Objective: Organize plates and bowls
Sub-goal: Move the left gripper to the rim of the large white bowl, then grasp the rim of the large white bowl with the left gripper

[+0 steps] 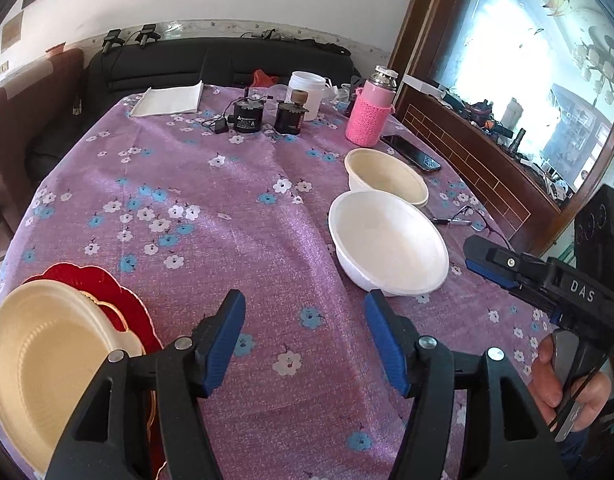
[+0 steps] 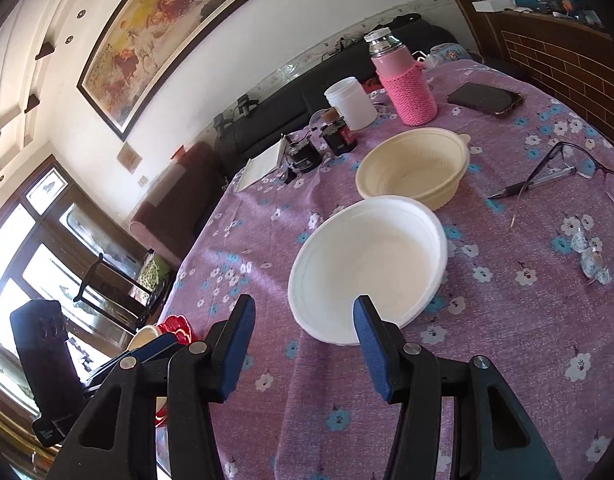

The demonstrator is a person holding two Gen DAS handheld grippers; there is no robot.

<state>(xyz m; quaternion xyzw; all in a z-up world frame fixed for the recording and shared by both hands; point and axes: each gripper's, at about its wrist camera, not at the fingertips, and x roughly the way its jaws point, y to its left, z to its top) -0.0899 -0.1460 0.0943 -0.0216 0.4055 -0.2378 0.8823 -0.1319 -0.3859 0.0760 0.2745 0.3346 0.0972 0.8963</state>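
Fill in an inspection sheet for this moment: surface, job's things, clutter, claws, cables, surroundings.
Surface: round table under a purple floral cloth.
Job's things: white bowl and cream bowl side by side; cream plate lying on a red plate near the table's edge.
Clutter: pink flask, phone, white jar, two dark jars, glasses, pen, white pad.
Claws: left claw open, nothing between the fingers; right claw open, just short of the white bowl's rim.
Cables: a black lead and plug beside the dark jars.
Surroundings: dark sofa, framed painting, mirror.
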